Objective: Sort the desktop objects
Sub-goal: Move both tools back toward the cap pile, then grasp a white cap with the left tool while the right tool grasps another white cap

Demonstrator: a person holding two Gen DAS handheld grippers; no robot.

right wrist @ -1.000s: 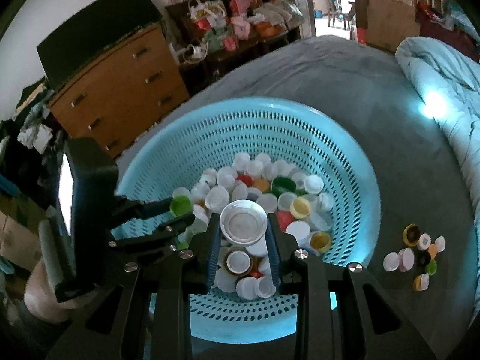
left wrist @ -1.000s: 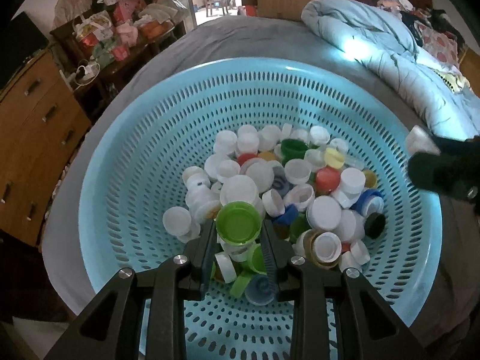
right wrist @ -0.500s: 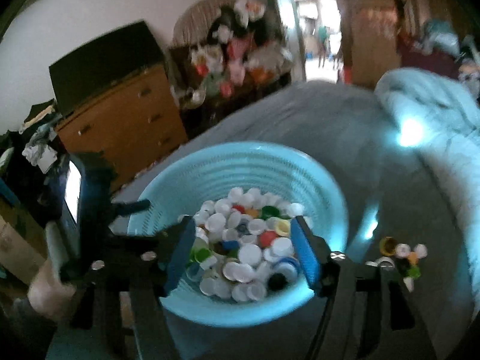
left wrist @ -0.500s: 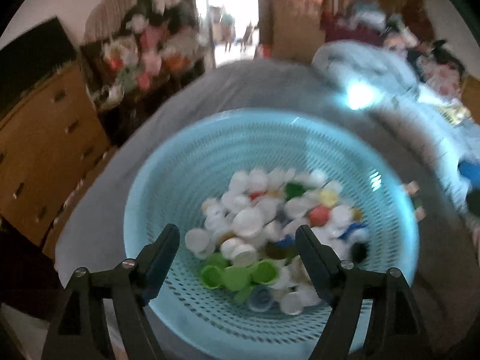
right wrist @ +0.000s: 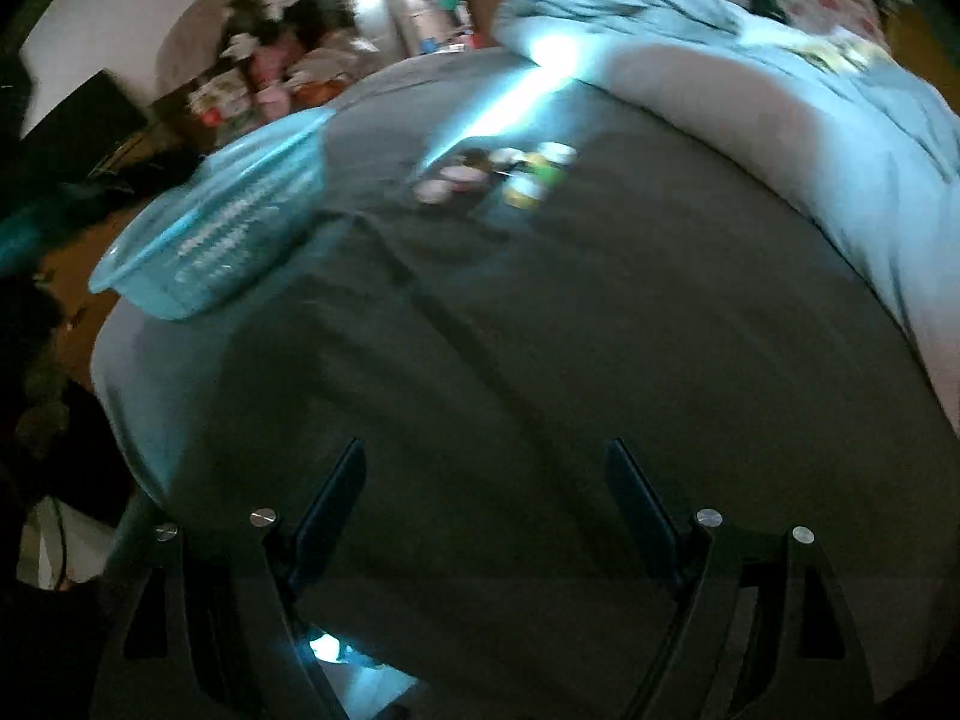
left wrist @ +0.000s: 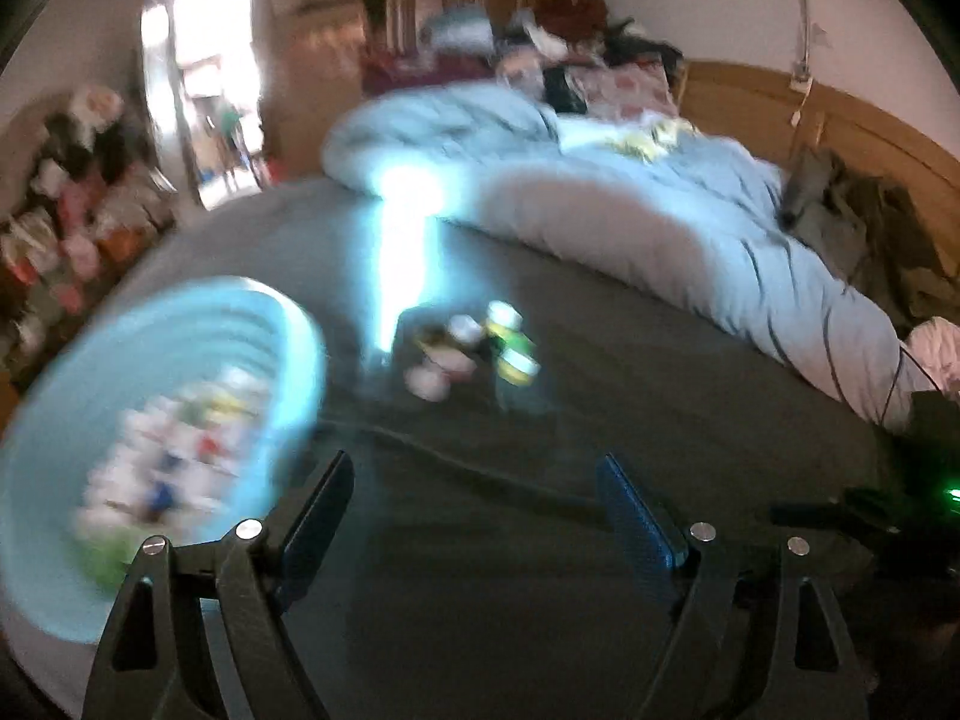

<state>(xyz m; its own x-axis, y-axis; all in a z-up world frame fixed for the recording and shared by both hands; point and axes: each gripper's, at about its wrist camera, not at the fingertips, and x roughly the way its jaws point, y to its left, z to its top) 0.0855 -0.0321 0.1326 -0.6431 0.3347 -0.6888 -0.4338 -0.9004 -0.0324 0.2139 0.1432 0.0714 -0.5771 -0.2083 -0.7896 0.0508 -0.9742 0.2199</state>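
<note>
Jaws of both the left gripper (left wrist: 474, 501) and right gripper (right wrist: 486, 486) are opening, empty; one basket (left wrist: 72, 420).

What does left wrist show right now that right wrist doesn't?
Left wrist only: the caps inside the basket, blurred, and a green light at far right. Right wrist only: the basket's outer wall from the side, its contents hidden. Both: the small pile of caps on the grey sheet, the blue duvet, and empty jaws, opening.

We see both dim fisheye views smeared by motion blur, with glare from the doorway (left wrist: 210, 78) and dark curved corners.
</note>
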